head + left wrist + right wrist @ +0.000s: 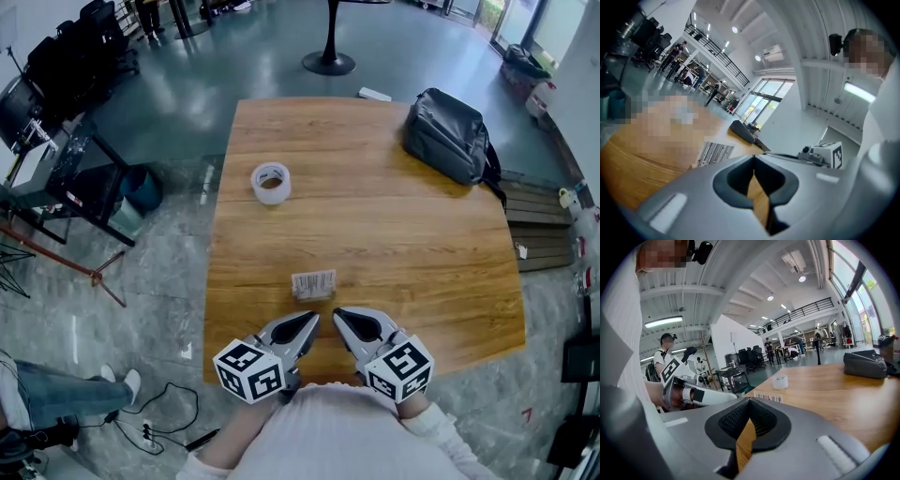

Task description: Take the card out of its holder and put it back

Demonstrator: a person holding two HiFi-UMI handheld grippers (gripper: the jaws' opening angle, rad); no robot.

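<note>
On the wooden counter (pixel 412 244) the card (pixel 313 284), with barcode lines printed on it, lies near the edge closest to the person, about in the middle of the counter's width. The two grippers are low over this same edge, just beside each other, and both point at the card, which is at 12 o'clock from them and a little apart from their tips. The left gripper (pixel 307 324) has its jaws pressed together at the tips and holds nothing; in its own view only a thin wedge of wood shows between the dark pads. The right gripper (pixel 343 319) is the same: its jaws are closed on each other and empty. From the card, a roll of tape (pixel 271 182) stands at 11 o'clock, well apart from it. A dark bag (pixel 447 134) rests at 1 o'clock, near the far right corner of the counter. In the right gripper view, the card is just beyond the jaw tips and the tape is farther behind it.
</note>
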